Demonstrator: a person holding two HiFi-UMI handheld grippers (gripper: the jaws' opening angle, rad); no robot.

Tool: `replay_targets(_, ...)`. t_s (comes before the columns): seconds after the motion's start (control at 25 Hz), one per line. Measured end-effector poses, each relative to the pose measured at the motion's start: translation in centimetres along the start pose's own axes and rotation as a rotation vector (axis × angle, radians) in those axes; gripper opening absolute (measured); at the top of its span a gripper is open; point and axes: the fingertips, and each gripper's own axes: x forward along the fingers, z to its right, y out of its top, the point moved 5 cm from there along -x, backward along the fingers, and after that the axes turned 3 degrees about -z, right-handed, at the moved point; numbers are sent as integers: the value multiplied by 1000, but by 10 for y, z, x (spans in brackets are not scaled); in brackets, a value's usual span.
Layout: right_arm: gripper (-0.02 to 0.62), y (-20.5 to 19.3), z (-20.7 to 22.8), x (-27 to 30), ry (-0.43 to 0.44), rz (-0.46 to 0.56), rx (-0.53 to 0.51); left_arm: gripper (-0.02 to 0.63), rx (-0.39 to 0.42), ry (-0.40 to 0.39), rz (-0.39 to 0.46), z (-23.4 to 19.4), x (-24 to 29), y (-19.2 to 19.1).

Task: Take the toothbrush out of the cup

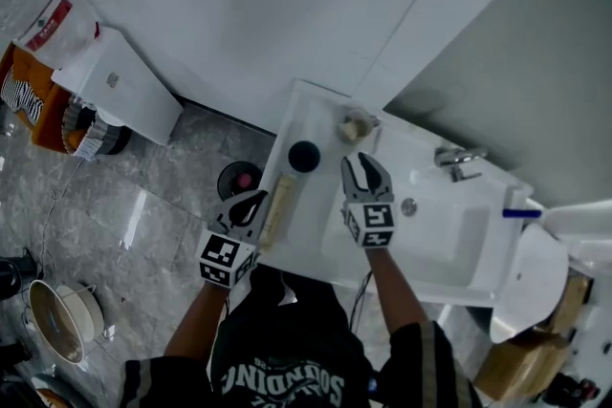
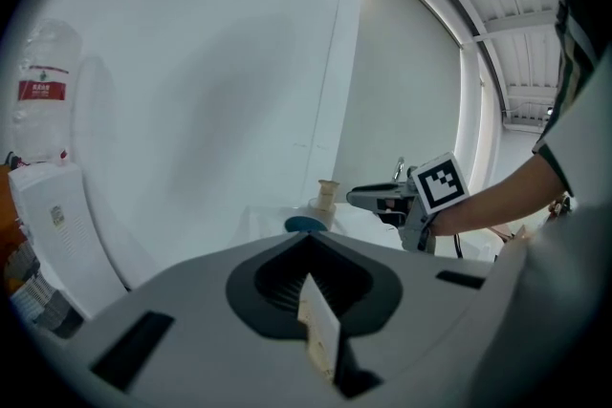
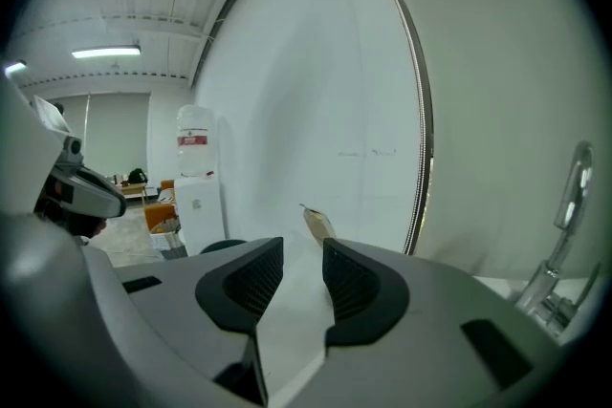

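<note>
1. The left gripper (image 1: 247, 208) is at the left edge of the white tabletop (image 1: 316, 239). Its jaws are closed on a pale flat stick, apparently the toothbrush (image 1: 278, 208), whose far end points toward the cup.
2. The dark cup (image 1: 304, 156) stands on the tabletop just past the stick's far end. The toothbrush looks clear of the cup, so the taking-out seems all but done.
3. The right gripper (image 1: 366, 175) is to the right of the cup. Its jaws stand wide apart with nothing between them.
4. Likely next move: the left gripper draws the toothbrush away from the cup, lays it on bare tabletop, then opens.

White sink (image 1: 457, 248); dark, perhaps blue, cup (image 1: 304, 156).
</note>
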Motion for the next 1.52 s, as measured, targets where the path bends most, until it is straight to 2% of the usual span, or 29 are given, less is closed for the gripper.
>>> replay_targets(0.32, 133, -3, 21, 35, -37, -69, -53, -3, -24, 42, -10, -14, -7, -7)
replay_targets(0.56, 137, 7, 16, 51, -11, -73, -91, -3, -42, 69, -18, -24, -11, -11)
replay_targets(0.88, 135, 12, 24, 63, -33, -94, -109, -3, -33, 89, -7, -33, -10, -10)
replay_targets(0.96, 96, 15, 24, 62, -29, -86, -117, -3, -42, 85, -8, -33, -10, -10)
replay_targets(1.08, 72, 19, 26, 61, -24, -76, -127, -3, -57, 76, -14, -33, -10, -10)
replay_targets(1.52, 26, 55, 33, 41, -22, 28, -172, -3, -19, 62, 13, -31, -10, -3)
